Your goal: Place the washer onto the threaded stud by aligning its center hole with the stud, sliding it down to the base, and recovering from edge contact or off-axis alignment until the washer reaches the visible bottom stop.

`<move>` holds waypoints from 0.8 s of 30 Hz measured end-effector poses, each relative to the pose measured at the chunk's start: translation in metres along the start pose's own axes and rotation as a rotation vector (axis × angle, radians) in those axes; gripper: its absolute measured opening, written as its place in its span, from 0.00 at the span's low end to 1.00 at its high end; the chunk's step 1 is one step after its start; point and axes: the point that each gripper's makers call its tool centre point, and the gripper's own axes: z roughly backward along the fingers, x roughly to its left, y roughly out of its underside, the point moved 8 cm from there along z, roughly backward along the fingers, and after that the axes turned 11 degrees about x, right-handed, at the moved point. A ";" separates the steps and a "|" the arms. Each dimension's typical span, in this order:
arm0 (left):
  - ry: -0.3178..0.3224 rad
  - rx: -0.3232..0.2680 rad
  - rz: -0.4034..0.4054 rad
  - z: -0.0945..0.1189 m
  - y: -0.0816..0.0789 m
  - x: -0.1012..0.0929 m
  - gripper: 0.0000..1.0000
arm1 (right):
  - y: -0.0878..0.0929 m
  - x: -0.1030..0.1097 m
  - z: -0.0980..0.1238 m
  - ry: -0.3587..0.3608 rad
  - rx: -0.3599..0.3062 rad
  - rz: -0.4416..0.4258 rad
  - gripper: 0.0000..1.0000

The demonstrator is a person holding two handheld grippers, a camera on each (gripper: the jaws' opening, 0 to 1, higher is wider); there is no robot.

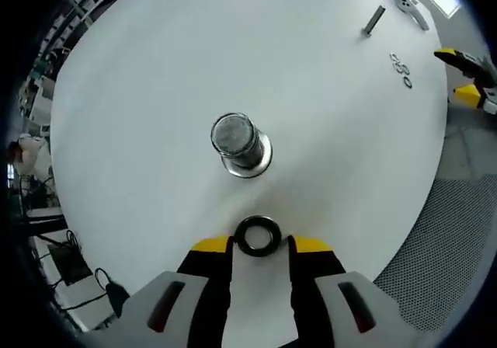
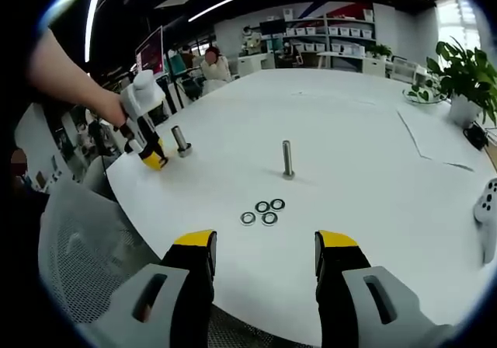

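Observation:
In the left gripper view I look down the top of the threaded stud [image 1: 235,137], which stands upright on its round base [image 1: 261,160] on the white table [image 1: 140,115]. A dark washer [image 1: 258,236] sits between the yellow fingertips [image 1: 211,245] of my left gripper [image 1: 259,245], which is shut on it, a short way off the stud. In the right gripper view the left gripper [image 2: 149,155] is beside that stud [image 2: 181,140], held by a person's hand [image 2: 105,106]. My right gripper [image 2: 265,243] stands open over the table's near edge.
A second stud [image 2: 287,160] stands mid-table with several loose washers [image 2: 262,211] in front of it; the same stud [image 1: 373,20] and washers [image 1: 401,70] lie far right in the left gripper view. Paper [image 2: 435,142], a plant [image 2: 466,76] and a mesh chair [image 2: 85,231] surround the table.

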 end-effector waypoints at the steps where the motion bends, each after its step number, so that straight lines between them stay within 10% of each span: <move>1: 0.000 0.001 0.000 0.000 0.000 0.000 0.27 | 0.000 0.000 0.000 0.000 0.000 0.000 0.54; 24: -0.002 0.020 0.000 0.002 -0.001 -0.001 0.20 | 0.000 0.000 0.000 0.000 -0.002 0.002 0.54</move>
